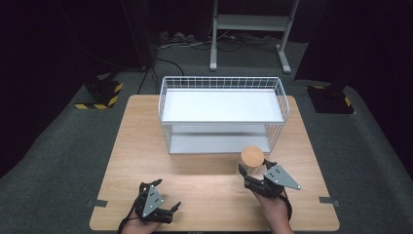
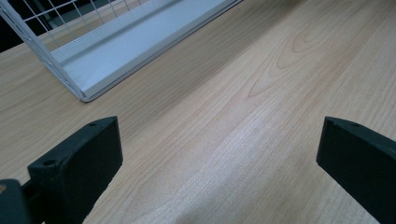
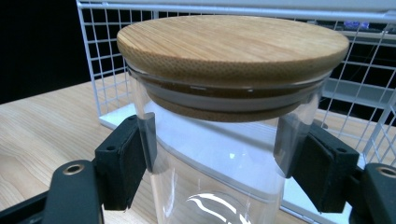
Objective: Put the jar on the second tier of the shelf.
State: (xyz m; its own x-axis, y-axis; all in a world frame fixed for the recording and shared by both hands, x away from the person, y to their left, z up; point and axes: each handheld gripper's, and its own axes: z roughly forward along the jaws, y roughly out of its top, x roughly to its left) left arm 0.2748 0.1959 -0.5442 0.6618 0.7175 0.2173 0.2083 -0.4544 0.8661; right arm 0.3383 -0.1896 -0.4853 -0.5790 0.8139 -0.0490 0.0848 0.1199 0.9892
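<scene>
Table: your light wooden work surface carries everything here. Its near half lies bare, which gives both your hands room to move without knocking anything.

Wire rack: the white two-tier rack stands at the far middle of the table with its open front turned toward you. Both shelves look bare, so I'd judge it is the place the jar is headed. Facing you this way, it lets you slide something in without lifting over the wire rim.

Glass jar: it sits just in front of the rack's right front corner, upright, with its round wooden lid seated on top. Upright matters: the lid seems merely to rest in the mouth, so a tilt could loosen it.

Right gripper: you have it clamped on the jar. In the right gripper view both pads press the clear wall just under the lid's rim. That high hold keeps the smooth glass from slipping down through the pads, and leaves the base free to land on a shelf.

Left gripper: it rests low at the table's near left edge, well apart from the jar. Its jaws stand wide apart over bare wood, nothing between them. Parked there, it stays out of your right hand's path.
</scene>
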